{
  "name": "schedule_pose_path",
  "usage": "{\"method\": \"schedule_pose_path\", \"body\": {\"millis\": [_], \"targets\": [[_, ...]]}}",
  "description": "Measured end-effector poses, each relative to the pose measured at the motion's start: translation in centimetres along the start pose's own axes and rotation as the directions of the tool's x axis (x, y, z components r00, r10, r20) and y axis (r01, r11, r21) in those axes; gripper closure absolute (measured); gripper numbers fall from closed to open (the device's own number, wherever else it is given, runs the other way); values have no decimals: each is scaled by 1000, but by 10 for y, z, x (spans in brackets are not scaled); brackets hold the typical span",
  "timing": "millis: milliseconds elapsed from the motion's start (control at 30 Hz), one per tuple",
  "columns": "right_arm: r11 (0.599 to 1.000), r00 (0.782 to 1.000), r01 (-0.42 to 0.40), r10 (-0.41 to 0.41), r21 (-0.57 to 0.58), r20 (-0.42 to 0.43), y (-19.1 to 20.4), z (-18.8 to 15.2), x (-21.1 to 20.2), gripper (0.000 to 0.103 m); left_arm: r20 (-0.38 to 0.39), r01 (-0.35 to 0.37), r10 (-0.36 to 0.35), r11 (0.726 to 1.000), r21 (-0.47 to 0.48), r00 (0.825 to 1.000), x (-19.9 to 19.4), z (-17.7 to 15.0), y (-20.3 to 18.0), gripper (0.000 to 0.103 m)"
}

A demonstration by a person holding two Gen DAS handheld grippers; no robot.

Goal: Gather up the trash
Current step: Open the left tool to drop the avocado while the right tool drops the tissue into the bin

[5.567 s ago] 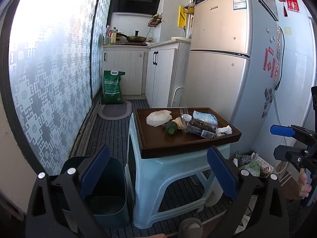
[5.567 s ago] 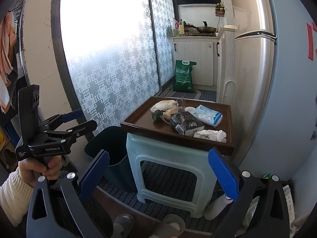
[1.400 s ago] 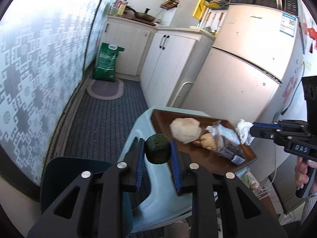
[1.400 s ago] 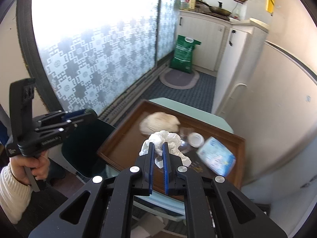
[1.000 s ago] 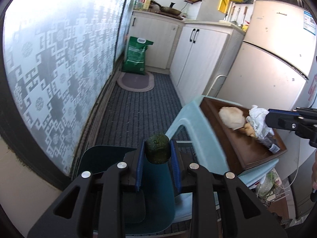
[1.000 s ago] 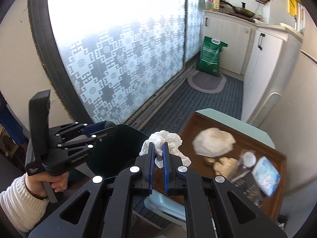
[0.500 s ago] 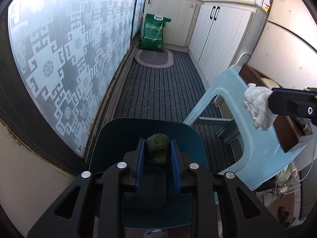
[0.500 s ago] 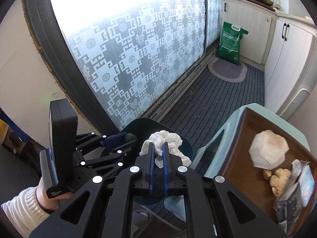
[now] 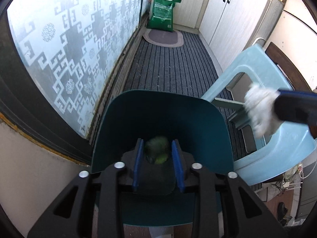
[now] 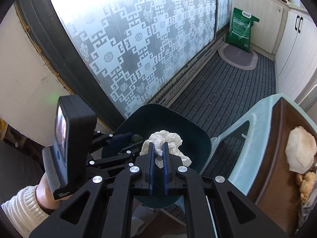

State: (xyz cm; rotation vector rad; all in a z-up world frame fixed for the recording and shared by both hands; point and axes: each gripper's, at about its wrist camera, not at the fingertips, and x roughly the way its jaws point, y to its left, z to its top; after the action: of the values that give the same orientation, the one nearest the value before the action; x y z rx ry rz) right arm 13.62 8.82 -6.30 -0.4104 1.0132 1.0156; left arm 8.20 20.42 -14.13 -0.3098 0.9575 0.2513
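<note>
A dark teal bin stands on the floor below both grippers. My left gripper points down into it, and its jaws are opening. A blurred round green lump sits between the blue pads with a small gap on each side. In the right wrist view the left gripper and the green lump hang over the bin's left rim. My right gripper is shut on a crumpled white tissue above the bin's mouth. The tissue shows blurred at the right of the left wrist view.
A pale blue plastic stool stands right of the bin and carries a brown tray with a white wad and other litter. A patterned glass door runs along the left. A green bag and a mat lie farther back.
Both grippers have sunk towards the bin. The left pads have spread away from the green lump, which now sits lower between them. The right gripper carried the tissue over the bin's mouth.
</note>
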Motion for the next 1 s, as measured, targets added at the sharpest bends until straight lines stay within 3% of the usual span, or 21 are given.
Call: {"method": "schedule_pose_path", "body": {"millis": [333,600,800,933,1000], "targets": [[1000,998,24,-24,-3,-59,-4,-6,31,94,95,-5,5,1000,-6,995,-26,2,6,67],[1000,997,5,-7,-21,-82,1,-12,43,94,257,-6,13,1000,-29,966,-66,9,8,71],[999,991,-4,-2,-45,-132,10,-18,63,93,385,25,5,997,-73,923,-104,14,11,74],[997,985,-13,1,-70,-173,17,-24,78,91,482,49,-15,997,-58,876,-129,13,4,74],[998,982,-17,5,-67,-186,18,-26,82,73,537,69,-31,996,-52,843,-142,13,1,74]]}}
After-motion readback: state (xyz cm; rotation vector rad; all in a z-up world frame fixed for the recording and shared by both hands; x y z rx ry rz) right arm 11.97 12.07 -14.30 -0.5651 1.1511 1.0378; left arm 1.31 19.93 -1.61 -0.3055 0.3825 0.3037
